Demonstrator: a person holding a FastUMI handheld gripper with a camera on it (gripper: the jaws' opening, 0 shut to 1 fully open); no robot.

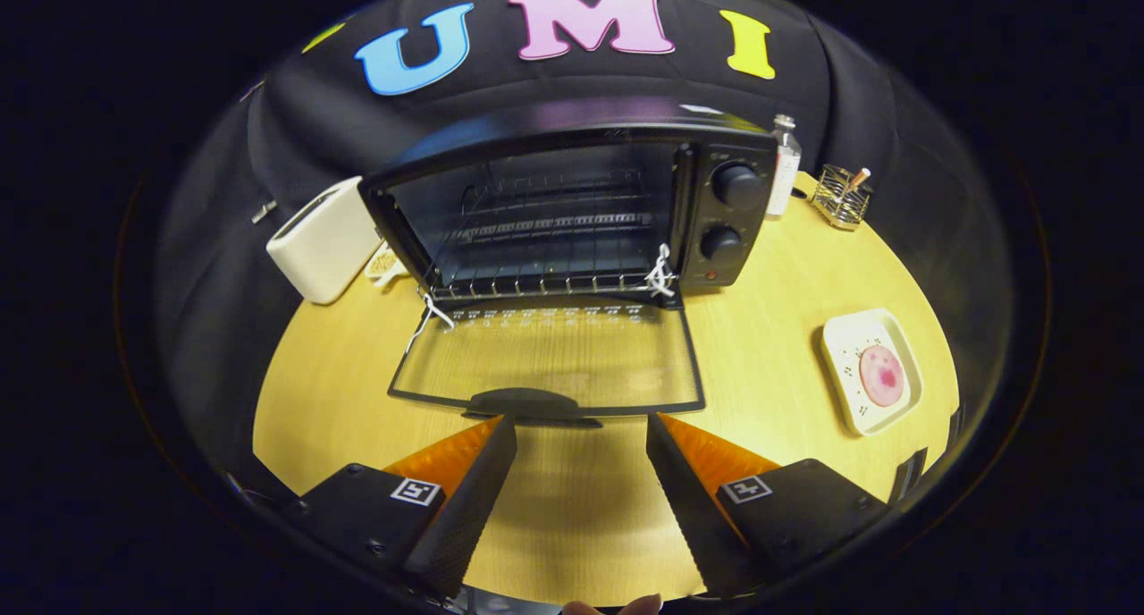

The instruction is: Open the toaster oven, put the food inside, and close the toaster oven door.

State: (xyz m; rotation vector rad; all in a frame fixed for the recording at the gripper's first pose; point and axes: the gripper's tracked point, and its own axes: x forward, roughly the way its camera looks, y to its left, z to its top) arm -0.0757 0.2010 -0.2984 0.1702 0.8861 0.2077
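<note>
The gripper has its two fingers spread wide apart, released, and nothing is between them; under the gap there is only the bare wooden table. Just ahead of the fingertips lies the handle of the toaster oven door. The door is fully open and lies flat on the table, its glass facing up. Beyond the door stands the toaster oven, with a wire rack at the front of its cavity and two round knobs on its right panel. The food, a round pink piece, rests on a square white plate to the right of the door, well apart from the oven. To the left of the oven stands a white toaster. At the far right stand a clear bottle and a small wire holder.
</note>
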